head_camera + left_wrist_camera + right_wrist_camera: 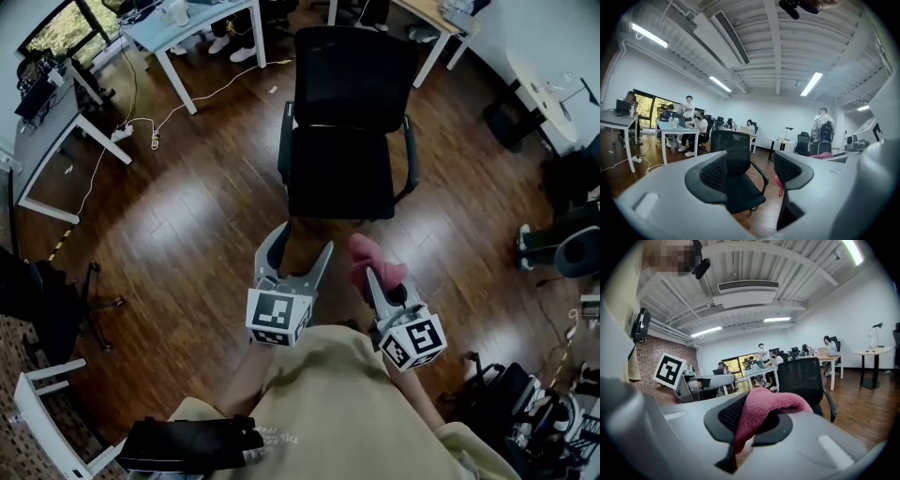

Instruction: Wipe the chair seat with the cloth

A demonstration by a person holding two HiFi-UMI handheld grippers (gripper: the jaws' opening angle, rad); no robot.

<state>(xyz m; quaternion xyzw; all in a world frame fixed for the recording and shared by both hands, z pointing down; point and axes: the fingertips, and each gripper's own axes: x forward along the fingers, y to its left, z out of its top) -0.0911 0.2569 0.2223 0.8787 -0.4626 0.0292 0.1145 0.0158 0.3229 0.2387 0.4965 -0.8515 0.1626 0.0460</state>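
Note:
A black office chair (pixel 342 169) with armrests stands on the wood floor ahead of me, its seat (pixel 339 173) bare. My left gripper (pixel 297 247) is open and holds nothing, just short of the seat's front edge; through its jaws the chair (pixel 736 168) shows. My right gripper (pixel 367 266) is shut on a pink cloth (pixel 370 261), which drapes over its jaws (pixel 764 416). The chair's backrest (pixel 802 376) shows behind the cloth in the right gripper view.
Office desks (pixel 187 28) with seated people stand beyond the chair. A white desk (pixel 56 141) and floor cables (pixel 141 127) lie to the left. Another black chair base (pixel 66 309) is at the left, bags and gear (pixel 525 403) at the lower right.

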